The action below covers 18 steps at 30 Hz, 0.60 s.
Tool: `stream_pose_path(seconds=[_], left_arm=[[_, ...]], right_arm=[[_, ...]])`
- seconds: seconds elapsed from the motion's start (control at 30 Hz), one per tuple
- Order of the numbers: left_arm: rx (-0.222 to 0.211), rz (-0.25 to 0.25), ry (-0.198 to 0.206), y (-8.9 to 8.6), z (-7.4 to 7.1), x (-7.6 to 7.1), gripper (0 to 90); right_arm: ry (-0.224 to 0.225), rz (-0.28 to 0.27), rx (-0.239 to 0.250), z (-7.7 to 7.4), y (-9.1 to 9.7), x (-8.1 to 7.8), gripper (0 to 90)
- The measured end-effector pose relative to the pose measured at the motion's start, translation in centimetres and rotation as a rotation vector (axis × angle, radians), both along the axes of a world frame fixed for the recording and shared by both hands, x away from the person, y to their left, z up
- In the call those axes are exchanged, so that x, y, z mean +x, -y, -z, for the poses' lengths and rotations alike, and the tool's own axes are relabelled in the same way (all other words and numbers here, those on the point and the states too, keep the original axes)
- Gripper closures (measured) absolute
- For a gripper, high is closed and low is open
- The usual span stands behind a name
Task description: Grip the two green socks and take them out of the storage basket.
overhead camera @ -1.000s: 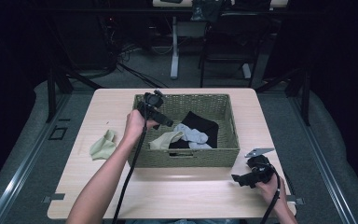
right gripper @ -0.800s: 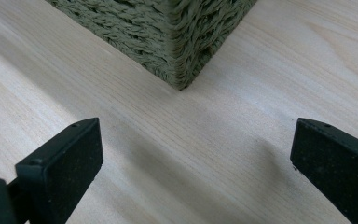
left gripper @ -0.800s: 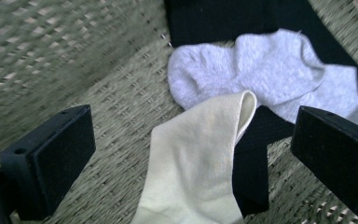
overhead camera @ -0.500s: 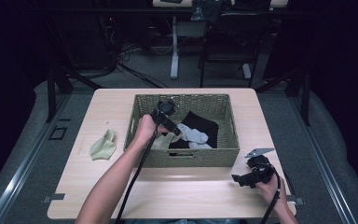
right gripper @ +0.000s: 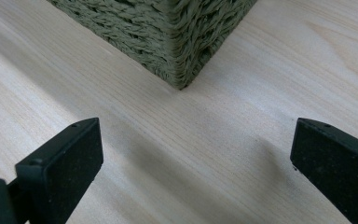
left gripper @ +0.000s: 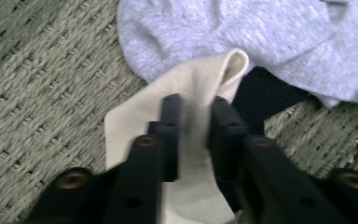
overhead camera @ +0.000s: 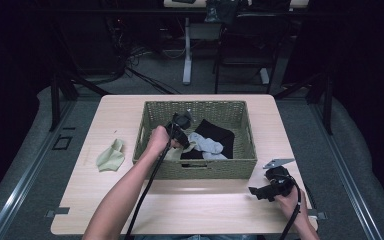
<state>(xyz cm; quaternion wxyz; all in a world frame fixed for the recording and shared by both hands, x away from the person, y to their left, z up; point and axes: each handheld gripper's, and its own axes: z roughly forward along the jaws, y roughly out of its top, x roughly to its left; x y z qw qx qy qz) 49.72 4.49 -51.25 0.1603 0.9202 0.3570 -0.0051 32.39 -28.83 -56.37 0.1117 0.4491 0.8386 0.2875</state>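
Down inside the woven basket, the left gripper has just been closing and now pinches a fold of the cream sock. Lifting straight up should free it from the grey sock. Right gripper idles spread over the counter.

The high view looks forward and down on the whole table from above. The left gripper view hangs close inside the basket; the right gripper view skims the tabletop, sharing that basket's corner at its top.
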Motion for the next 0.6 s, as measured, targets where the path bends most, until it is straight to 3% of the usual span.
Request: stream_pose_path(seconds=[0.1,0.6], left_arm=[[-0.005,-0.003,0.016,-0.2,-0.4,-0.3,87.9],[-0.041,-0.01,0.173,-3.5,-6.0,-2.0,88.5]], right_arm=[[0.003,0.002,0.001,0.0,0.0,0.0,1.6],[0.002,0.013,0.003,0.1,0.5,0.0,1.6]])
